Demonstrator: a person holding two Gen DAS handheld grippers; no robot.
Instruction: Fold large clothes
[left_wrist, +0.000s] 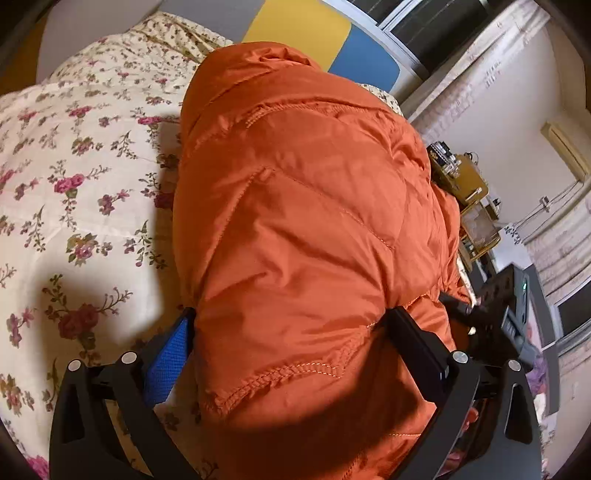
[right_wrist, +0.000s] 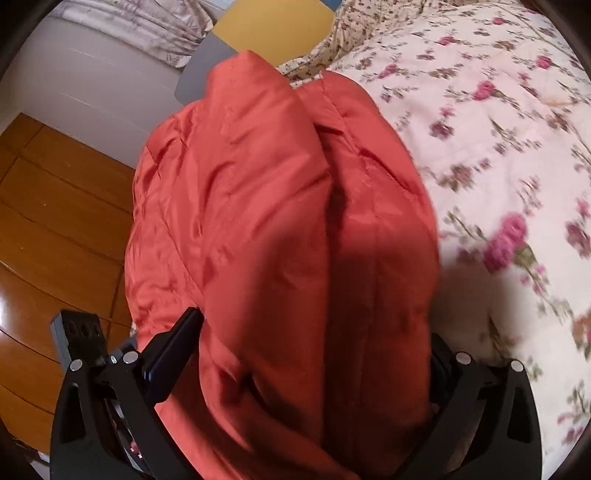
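A puffy orange jacket (left_wrist: 295, 206) lies bundled on the flowered bed cover (left_wrist: 74, 177), near the bed's edge. My left gripper (left_wrist: 291, 314) has its jaws spread wide, and the jacket's stitched hem bulges up between them. The blue pad of one of its fingers (left_wrist: 170, 354) shows beside the cloth. In the right wrist view the jacket (right_wrist: 258, 221) is folded lengthwise with a crease down its middle. My right gripper (right_wrist: 314, 325) stands wide apart around it. Its left finger (right_wrist: 173, 350) runs alongside the cloth and the other is mostly hidden under it.
The right-hand gripper's black body (left_wrist: 509, 314) shows beside the jacket in the left wrist view. Wooden floor (right_wrist: 55, 221) lies beyond the bed's edge. A yellow and blue headboard (left_wrist: 314, 33) stands at the far end. Cluttered furniture (left_wrist: 465, 184) stands by the wall.
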